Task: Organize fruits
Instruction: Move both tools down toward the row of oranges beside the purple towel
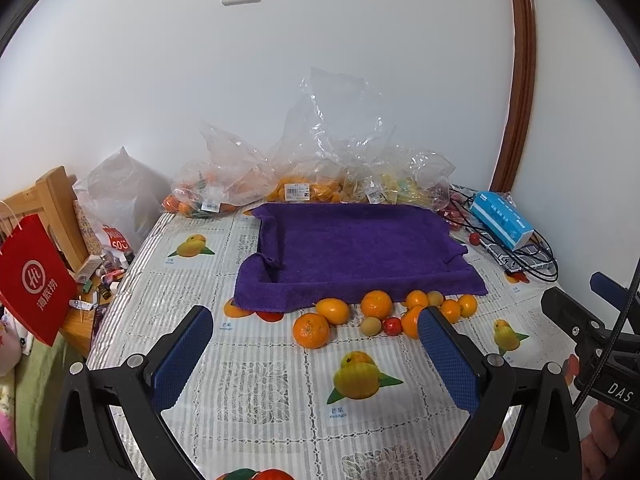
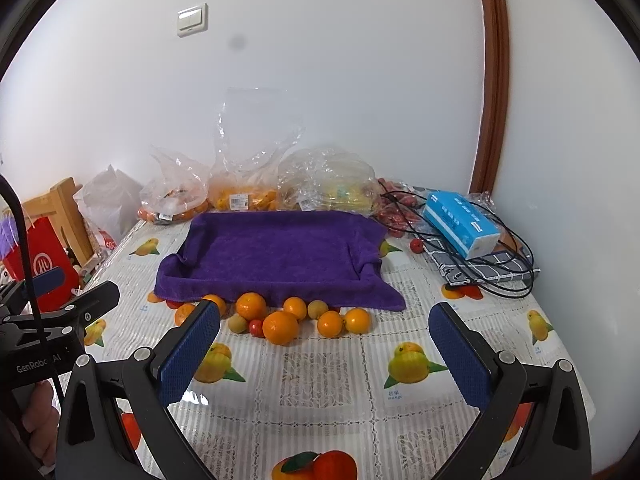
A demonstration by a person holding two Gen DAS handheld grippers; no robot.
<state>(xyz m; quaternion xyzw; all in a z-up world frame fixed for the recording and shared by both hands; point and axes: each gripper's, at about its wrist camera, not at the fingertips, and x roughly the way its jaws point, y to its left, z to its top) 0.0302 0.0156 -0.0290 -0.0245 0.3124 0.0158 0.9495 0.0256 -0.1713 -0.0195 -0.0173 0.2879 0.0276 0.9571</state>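
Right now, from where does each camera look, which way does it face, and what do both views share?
Left wrist: sits on the left gripper, open above the table, facing the purple towel and wall; the right gripper shows at right.
Right wrist: sits on the right gripper, open, facing likewise; the left gripper shows at left.
Shared: towel, loose oranges before it, fruit bags, blue tissue box.

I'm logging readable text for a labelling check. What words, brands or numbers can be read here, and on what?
"DAS": right gripper body, cut off at the frame edge.
"GenRobo" then "AI", partly hidden: left gripper body.
"mango": tablecloth, under each printed fruit; the Chinese above is small.
Chinese characters: red paper bag, not reliably readable.
Price stickers on the fruit bags and print on the blue tissue box: too small.
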